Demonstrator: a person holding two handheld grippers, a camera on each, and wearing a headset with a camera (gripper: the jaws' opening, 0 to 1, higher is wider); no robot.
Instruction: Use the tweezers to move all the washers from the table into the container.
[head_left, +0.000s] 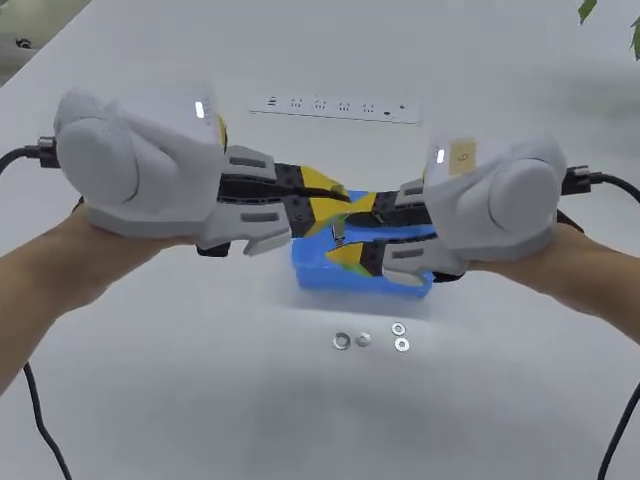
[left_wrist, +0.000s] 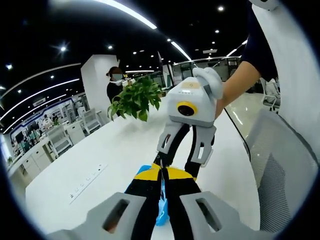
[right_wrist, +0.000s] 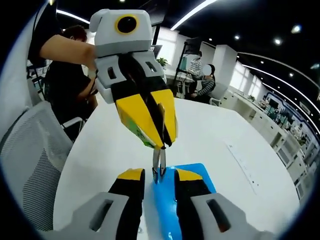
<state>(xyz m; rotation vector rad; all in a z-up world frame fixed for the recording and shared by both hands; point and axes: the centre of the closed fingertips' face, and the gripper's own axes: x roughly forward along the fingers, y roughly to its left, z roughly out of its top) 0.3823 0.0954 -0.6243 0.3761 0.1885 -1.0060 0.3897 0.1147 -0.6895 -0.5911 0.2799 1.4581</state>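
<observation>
My left gripper (head_left: 335, 200) is clenched on the thin steel tweezers (right_wrist: 159, 167), whose long axis runs 12 to 6 between my right gripper's (right_wrist: 161, 176) released, spread jaws. Four flat, shiny washers (head_left: 371, 340) lie on the white table (head_left: 200, 400), at 6 o'clock from both grippers, just beside the blue plastic container (head_left: 340, 278).

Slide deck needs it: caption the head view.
Left gripper holds tweezers over blue container, right gripper open beside them, four washers on table.
</observation>
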